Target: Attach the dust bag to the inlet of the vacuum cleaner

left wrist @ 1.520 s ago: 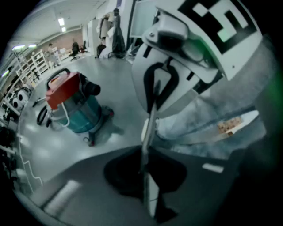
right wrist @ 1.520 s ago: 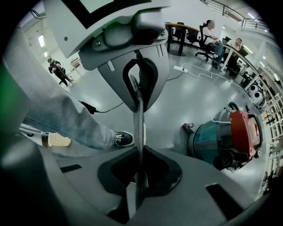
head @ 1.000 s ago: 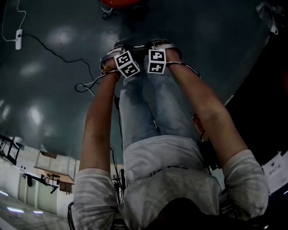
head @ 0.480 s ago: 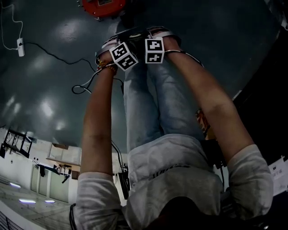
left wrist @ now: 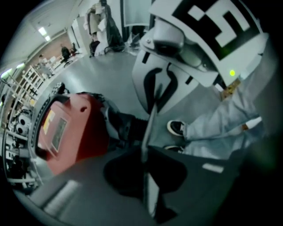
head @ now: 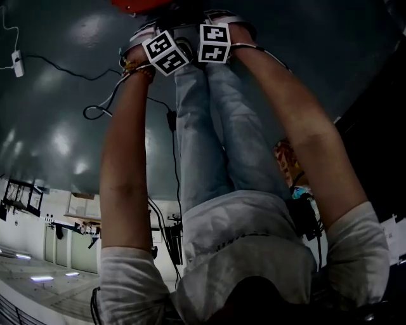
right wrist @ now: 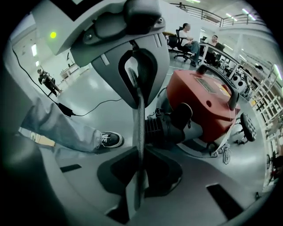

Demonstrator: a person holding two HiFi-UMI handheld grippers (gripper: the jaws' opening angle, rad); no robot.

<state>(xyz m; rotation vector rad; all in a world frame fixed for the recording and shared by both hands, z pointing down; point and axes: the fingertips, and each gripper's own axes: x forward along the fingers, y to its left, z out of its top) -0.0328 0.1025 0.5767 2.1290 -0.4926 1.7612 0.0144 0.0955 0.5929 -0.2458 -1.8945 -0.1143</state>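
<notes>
A thin grey flat piece, the dust bag (right wrist: pixel 139 110), shows edge-on between the two grippers. My right gripper (right wrist: pixel 139 170) is shut on one edge of it. My left gripper (left wrist: pixel 146 174) is shut on the opposite edge of the dust bag (left wrist: pixel 150 128). Just beyond it lies the red vacuum cleaner (right wrist: pixel 208 99), its black ribbed inlet (right wrist: pixel 164 127) facing the bag. The vacuum cleaner (left wrist: pixel 73 137) and inlet (left wrist: pixel 121 126) sit left of the bag in the left gripper view. In the head view only the marker cubes (head: pixel 166 54) (head: pixel 214 43) show, close below the vacuum cleaner (head: pixel 136 4); the jaws are hidden.
A white power strip (head: pixel 17 63) and a black cable (head: pixel 95 111) lie on the grey floor to the left. The person's shoe (right wrist: pixel 110 140) stands near the bag. The vacuum's castor wheels (right wrist: pixel 245 128) stick out at right. Seated people (right wrist: pixel 188 35) and shelving are far off.
Both hands have moved up the head view and slightly left, side by side, closing on the red vacuum cleaner at the top edge. Their grip looks unchanged.
</notes>
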